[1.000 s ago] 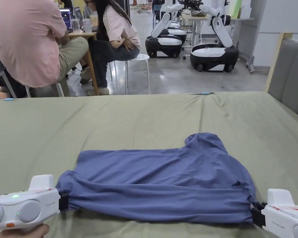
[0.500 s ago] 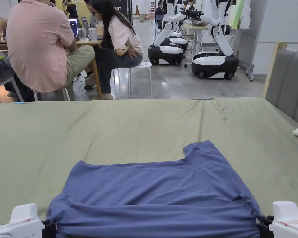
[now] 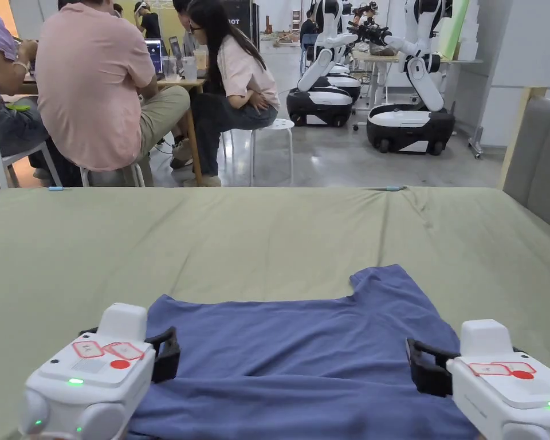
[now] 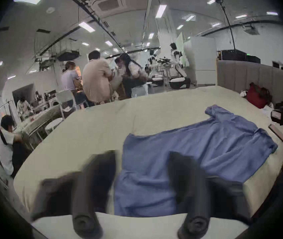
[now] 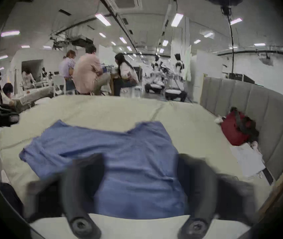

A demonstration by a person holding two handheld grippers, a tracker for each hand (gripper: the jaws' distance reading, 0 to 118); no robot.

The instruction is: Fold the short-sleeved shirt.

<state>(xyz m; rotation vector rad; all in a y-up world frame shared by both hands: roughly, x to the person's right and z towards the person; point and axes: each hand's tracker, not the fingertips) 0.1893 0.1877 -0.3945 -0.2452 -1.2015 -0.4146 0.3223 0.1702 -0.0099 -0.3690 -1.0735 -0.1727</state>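
Both your grippers have let go of the blue shirt point(image 3: 302, 355) since a second ago. Your left gripper point(image 3: 171, 352) and right gripper point(image 3: 411, 361) now hover above it, jaws wide apart. It lies flat on the green bed point(image 3: 239, 240). Your gripper views add a red bag point(image 5: 235, 130) by the headboard.

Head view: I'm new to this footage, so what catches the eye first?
A blue short-sleeved cotton shirt lies spread on the olive-green bed sheet, near the front edge. Two white handheld grippers, left and right, hover open over its near corners. Behind, people sit at a table.
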